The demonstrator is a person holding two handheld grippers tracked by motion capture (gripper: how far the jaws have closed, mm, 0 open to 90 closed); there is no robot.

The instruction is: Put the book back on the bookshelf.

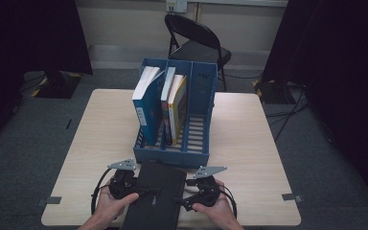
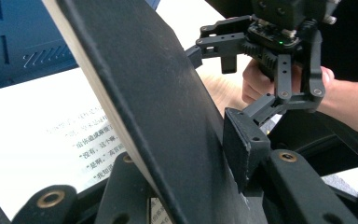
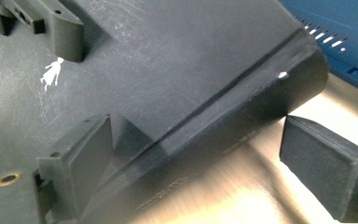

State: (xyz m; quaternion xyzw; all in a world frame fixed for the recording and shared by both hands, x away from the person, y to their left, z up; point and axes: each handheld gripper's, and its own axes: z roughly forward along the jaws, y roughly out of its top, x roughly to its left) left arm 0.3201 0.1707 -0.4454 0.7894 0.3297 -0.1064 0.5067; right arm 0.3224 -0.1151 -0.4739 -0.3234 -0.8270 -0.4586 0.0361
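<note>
A black book (image 1: 153, 191) lies at the table's front edge between my two grippers. My left gripper (image 1: 136, 194) is shut on its left side. In the left gripper view the dark cover (image 2: 158, 93) stands tilted between the jaws of the left gripper (image 2: 182, 163), one pad (image 2: 237, 140) pressed on it, with printed pages (image 2: 51, 135) beside it. My right gripper (image 1: 184, 199) is at the book's right side. In the right gripper view the spine (image 3: 242, 116) sits between the jaws of the right gripper (image 3: 200, 168), which is open: one pad (image 3: 326, 168) stands apart from it.
A blue file rack (image 1: 175, 154) stands mid-table just beyond the black book, holding a blue book (image 1: 146, 103) and a yellow one (image 1: 178, 103); its right slot is bare. A folding chair (image 1: 196, 45) stands beyond the table (image 1: 249, 143).
</note>
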